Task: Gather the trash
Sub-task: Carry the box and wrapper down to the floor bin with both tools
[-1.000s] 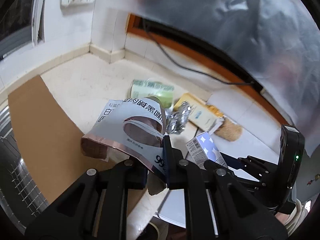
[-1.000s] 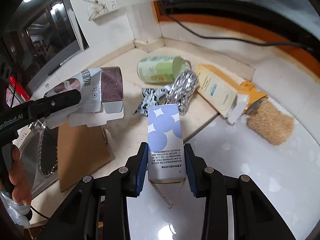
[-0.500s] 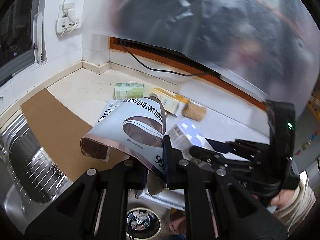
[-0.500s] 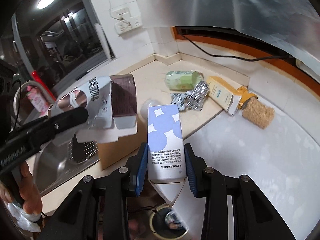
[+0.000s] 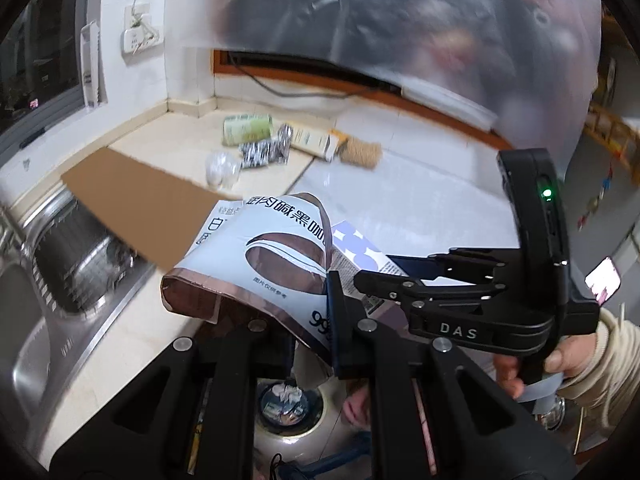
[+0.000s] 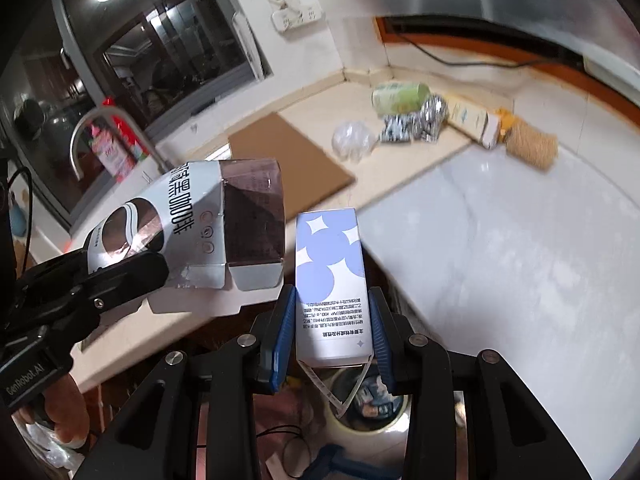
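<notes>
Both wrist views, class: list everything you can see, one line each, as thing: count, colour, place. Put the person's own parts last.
coffee box: 1, white and brown, flattened, in left tool
carton: 1, white with blue shapes, in right tool
green can: 1, lying in counter corner
foil wrapper: 1, silver, beside can
cream box: 1, lying right of foil
spilled grain: 1 tan pile, at cream box's mouth
clear wrapper: 1, near cardboard
cardboard sheet: 1, brown, by sink
sink: 1, steel, far left
bin: 1, pale, below both tools, holding trash
left tool: 1, black, shut
right tool: 1, black with blue pads
hands: 2, gripping handles
</notes>
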A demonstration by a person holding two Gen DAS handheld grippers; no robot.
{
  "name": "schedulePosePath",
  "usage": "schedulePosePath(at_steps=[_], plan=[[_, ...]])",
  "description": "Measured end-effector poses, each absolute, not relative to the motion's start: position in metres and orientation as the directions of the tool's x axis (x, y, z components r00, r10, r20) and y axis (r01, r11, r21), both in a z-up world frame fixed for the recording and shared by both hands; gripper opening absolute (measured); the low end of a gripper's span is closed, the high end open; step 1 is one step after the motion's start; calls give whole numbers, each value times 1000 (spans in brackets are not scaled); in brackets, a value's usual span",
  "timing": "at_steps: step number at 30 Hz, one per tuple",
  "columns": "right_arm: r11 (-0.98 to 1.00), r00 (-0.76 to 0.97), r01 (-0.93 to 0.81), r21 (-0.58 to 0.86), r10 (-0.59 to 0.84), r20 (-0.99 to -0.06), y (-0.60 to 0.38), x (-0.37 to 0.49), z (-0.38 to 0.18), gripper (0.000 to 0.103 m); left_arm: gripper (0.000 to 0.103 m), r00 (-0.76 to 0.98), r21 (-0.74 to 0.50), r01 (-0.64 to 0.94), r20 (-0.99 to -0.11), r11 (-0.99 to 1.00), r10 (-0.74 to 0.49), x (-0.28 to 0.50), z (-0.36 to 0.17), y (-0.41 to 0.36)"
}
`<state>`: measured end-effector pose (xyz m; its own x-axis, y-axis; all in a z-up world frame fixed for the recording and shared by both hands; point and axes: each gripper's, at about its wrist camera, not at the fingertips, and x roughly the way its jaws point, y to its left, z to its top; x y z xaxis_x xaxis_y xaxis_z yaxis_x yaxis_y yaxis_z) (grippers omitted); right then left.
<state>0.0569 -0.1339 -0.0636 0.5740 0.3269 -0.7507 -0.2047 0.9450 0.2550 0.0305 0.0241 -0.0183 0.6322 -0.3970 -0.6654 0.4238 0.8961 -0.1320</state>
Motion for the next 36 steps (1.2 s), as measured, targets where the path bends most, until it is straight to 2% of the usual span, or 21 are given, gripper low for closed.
schedulePosePath(at_steps=[6, 11, 15, 21, 27, 30, 36], plan=[[965, 580, -208, 160, 253, -774, -121, 0, -122, 35, 10, 633, -106, 393, -690, 913, -353, -12, -94, 29], [969, 520, -215, 122, 219, -826, -112, -28, -192, 35, 10, 580, -177, 354, -728, 918, -364, -29, -173, 36], [972, 446, -200, 119, 198, -873, -108, -38, -253, 35, 10, 520, -211, 314, -777, 926, -353, -30, -239, 39], [974, 344, -156, 167, 212, -915, -105, -42, -339, 35, 10, 400, -199, 270, -867, 942, -298, -27, -336, 40], [969, 257, -84, 233, 247, -934, -110, -29, -406, 35, 10, 328, -203, 229, -905, 952, -272, -15, -393, 42], [973, 220, -74, 221, 232, -948, -113, -16, -432, 36, 10, 291, -208, 217, -919, 954, -266, 0, -415, 39], [977, 197, -95, 193, 208, -958, -105, 5, -452, 36, 10, 239, -229, 194, -932, 954, -273, 27, -443, 35]])
